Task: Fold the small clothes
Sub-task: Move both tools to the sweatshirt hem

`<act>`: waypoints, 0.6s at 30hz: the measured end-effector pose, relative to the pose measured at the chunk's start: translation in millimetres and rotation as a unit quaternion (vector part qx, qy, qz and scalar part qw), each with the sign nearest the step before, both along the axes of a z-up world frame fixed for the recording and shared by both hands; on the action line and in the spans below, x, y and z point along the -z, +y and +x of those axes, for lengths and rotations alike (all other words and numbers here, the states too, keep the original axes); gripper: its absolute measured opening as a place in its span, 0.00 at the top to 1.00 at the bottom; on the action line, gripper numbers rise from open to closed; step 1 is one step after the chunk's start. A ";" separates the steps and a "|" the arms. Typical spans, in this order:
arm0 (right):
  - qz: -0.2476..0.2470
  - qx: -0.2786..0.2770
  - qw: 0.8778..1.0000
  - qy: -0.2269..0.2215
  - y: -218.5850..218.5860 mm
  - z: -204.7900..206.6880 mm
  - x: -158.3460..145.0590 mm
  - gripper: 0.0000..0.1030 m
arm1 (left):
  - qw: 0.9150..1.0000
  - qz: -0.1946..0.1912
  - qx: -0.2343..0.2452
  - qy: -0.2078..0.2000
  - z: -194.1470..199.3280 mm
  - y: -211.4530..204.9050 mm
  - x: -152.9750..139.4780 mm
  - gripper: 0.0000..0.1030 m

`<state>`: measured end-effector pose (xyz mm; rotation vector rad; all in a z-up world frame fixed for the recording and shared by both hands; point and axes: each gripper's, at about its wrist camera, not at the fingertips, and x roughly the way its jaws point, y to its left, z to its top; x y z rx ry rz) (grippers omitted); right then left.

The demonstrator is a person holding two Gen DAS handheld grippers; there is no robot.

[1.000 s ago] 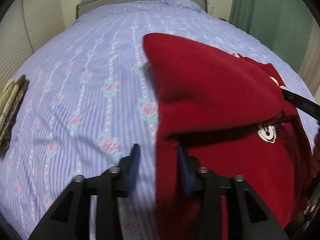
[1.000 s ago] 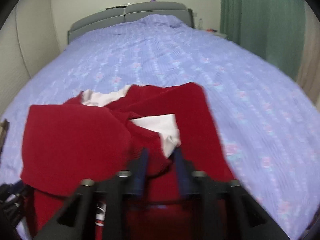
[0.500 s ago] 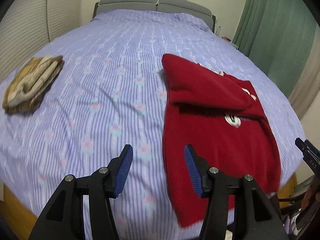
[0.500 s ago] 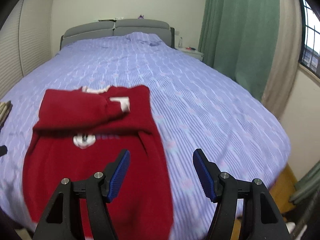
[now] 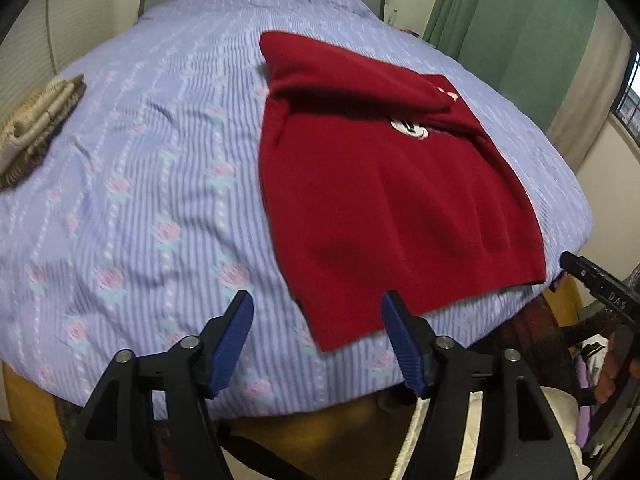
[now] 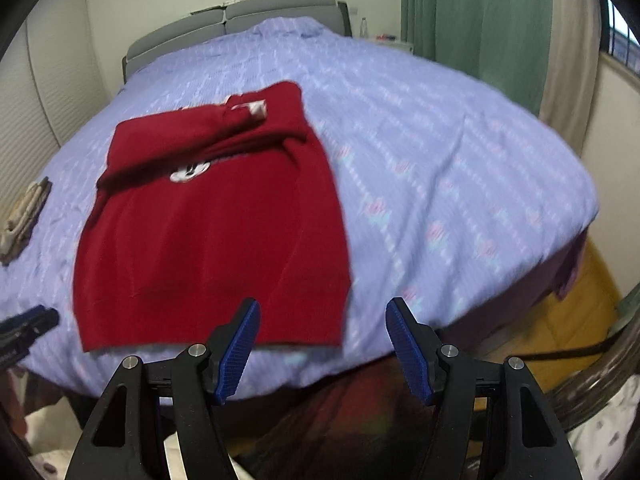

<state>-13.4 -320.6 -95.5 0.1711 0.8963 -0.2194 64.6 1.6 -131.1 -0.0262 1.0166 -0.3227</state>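
A red sweater [image 5: 384, 184] with a white cartoon face lies flat on the purple bedspread [image 5: 140, 168], sleeves folded across the chest. It also shows in the right wrist view [image 6: 208, 232]. My left gripper [image 5: 318, 340] is open and empty, held over the near bed edge just in front of the sweater's hem. My right gripper [image 6: 322, 344] is open and empty, just in front of the hem's right corner. The right gripper's tip shows in the left wrist view [image 5: 592, 280]; the left gripper's tip shows in the right wrist view [image 6: 28, 324].
A folded tan and cream garment [image 5: 36, 120] lies at the bed's left side, also in the right wrist view [image 6: 24, 216]. A grey headboard [image 6: 240, 12] stands at the far end. Green curtains [image 6: 480, 32] hang on the right. The floor [image 6: 568, 316] lies below the bed edge.
Both grippers let go of the sleeves, opened and pulled back from over the sweater to the near bed edge. The sweater now lies flat with both sleeves folded in.
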 end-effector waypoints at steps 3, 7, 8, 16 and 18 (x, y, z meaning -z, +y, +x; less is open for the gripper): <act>0.003 0.002 1.000 -0.001 1.0 -0.8 6.7 0.37 | 1.000 -0.003 0.000 0.006 -0.2 -1.1 5.1 0.31; 0.028 0.012 1.000 -0.003 -1.9 1.7 16.4 0.37 | 0.999 -0.028 -0.002 0.031 3.2 0.9 16.0 0.31; 0.034 0.016 0.999 0.000 -2.7 3.1 19.7 0.37 | 0.999 -0.029 -0.003 0.036 4.5 1.2 19.0 0.31; 0.067 0.014 0.998 0.014 -5.6 12.8 40.5 0.37 | 0.995 -0.075 0.001 0.063 14.9 0.3 36.4 0.37; 0.076 0.022 0.997 0.017 -9.5 14.4 44.4 0.38 | 0.994 -0.075 -0.004 0.078 18.6 0.6 44.1 0.42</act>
